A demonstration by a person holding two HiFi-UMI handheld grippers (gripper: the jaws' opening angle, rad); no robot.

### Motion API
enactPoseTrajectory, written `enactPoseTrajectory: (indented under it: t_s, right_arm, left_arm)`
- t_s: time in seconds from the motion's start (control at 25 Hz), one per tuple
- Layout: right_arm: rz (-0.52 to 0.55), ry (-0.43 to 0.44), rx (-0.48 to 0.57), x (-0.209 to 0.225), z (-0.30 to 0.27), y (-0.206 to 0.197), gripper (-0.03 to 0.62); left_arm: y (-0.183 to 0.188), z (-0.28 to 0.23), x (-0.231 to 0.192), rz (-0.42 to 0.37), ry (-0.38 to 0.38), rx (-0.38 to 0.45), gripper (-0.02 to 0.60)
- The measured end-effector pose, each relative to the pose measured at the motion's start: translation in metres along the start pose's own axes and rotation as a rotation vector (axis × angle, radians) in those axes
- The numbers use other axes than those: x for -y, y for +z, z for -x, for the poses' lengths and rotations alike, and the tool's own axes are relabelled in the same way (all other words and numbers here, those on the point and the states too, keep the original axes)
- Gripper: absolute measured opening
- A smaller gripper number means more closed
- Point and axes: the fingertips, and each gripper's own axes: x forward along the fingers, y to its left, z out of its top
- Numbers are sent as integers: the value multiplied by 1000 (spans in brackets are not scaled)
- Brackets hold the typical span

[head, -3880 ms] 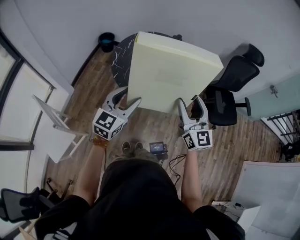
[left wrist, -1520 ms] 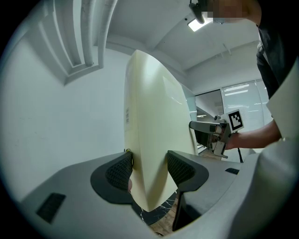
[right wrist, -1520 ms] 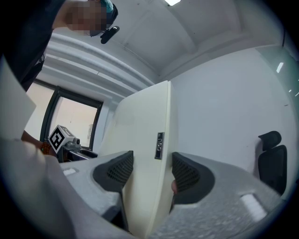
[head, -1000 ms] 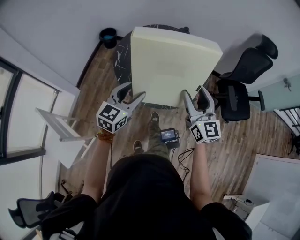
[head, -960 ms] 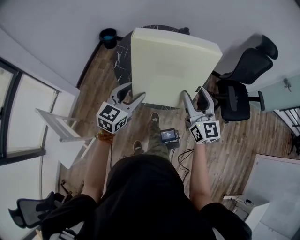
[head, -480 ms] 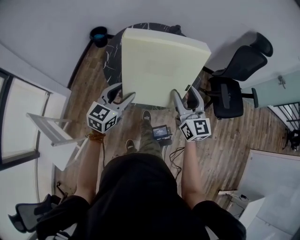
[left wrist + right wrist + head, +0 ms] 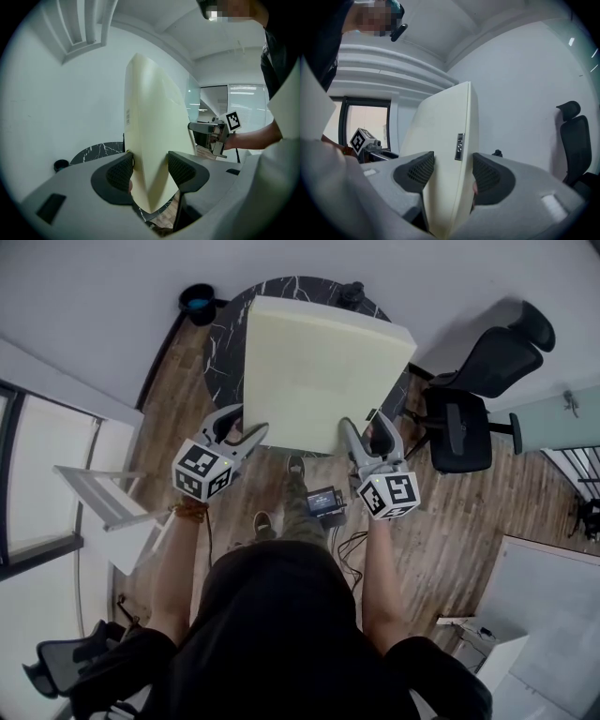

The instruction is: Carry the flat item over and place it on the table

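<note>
The flat item [image 7: 319, 367] is pale cream all over. The table [image 7: 225, 329] is black marble with thin white veins. The left gripper [image 7: 246, 424] and right gripper [image 7: 366, 423] are light grey with black ribbed pads [image 7: 119, 172], and their cubes [image 7: 202, 472] carry black-and-white squares. At 11 o'clock is a black bin [image 7: 197, 304] with a teal inside, at 3 o'clock a black chair [image 7: 457, 432], and the floor [image 7: 450, 540] is brown wood planks

Panel [image 7: 319, 371]: over the tabletop [image 7: 225, 334]
Left gripper [image 7: 251, 424]: on its near-left corner
Right gripper [image 7: 366, 425]: on its near-right corner
</note>
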Motion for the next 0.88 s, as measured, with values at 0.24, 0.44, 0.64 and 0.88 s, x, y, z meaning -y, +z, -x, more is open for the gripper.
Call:
enactPoseTrajectory:
  t_s: [0.24, 0.44, 0.64, 0.88]
  right_arm:
    - [-13, 2, -38, 16, -10, -14, 255]
    - [-32, -3, -74, 28, -16, -27, 255]
    - [-49, -9, -100, 38, -26, -37, 255]
    - [-62, -4, -122, 43, -37, -47, 255]
  left_arm:
    - [-11, -18, -5, 34, -6, -27, 238]
    - [-23, -33, -9, 67, -8, -46, 238]
    - [-31, -45, -15, 100, -8, -60, 238]
    - [-39, -52, -24, 120, -5, -81, 238]
